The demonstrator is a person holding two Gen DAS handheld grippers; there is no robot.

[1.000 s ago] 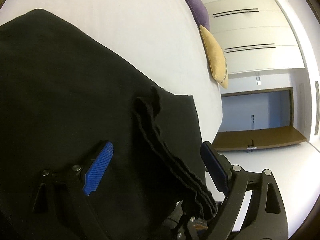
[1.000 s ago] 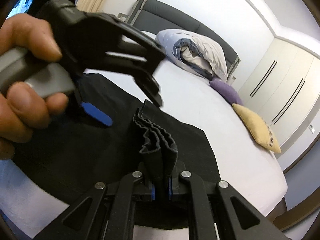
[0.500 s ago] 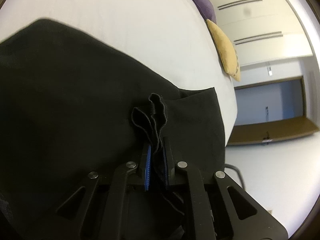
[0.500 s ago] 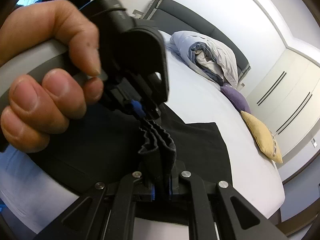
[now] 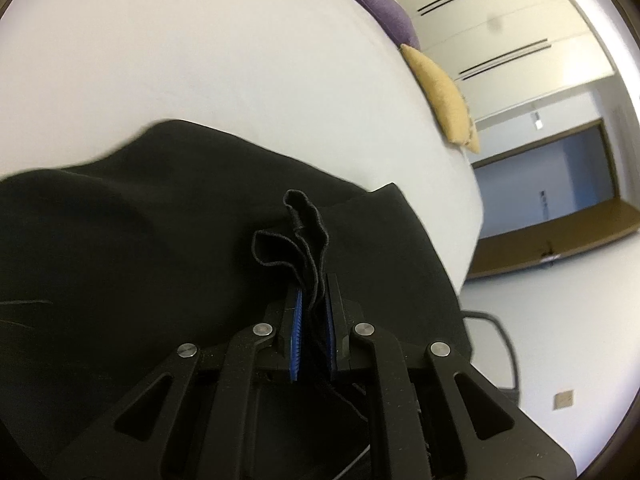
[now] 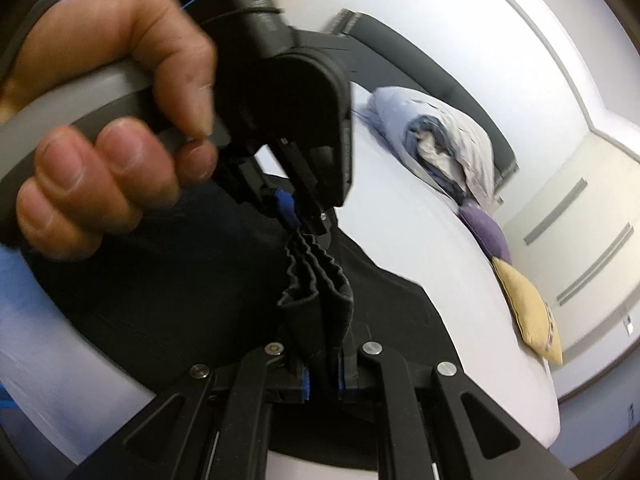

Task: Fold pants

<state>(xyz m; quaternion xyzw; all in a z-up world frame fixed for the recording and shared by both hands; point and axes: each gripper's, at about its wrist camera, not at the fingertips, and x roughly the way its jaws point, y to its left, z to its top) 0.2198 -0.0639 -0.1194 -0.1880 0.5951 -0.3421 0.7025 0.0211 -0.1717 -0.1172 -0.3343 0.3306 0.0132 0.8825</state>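
Observation:
Black pants (image 5: 132,248) lie spread on a white bed (image 5: 200,60). My left gripper (image 5: 313,300) is shut on a bunched, layered edge of the pants (image 5: 298,224). My right gripper (image 6: 322,376) is shut on the same pleated band of the pants (image 6: 320,292), a short way along it. In the right wrist view the left gripper (image 6: 296,216) and the hand holding it sit just above and behind the band, pinching its far end. The rest of the pants (image 6: 168,292) drape over the bed's near corner.
A yellow cushion (image 5: 442,92) and a purple cushion (image 5: 384,20) lie along the bed's far edge. A bundled duvet (image 6: 440,140) rests by the dark headboard (image 6: 420,64). White wardrobe doors (image 5: 500,20) and a doorway (image 5: 548,184) stand beyond.
My left gripper, open around the pants edge a second ago, has closed on it. Both grippers have lifted the bunched edge a little. My right gripper has kept its hold.

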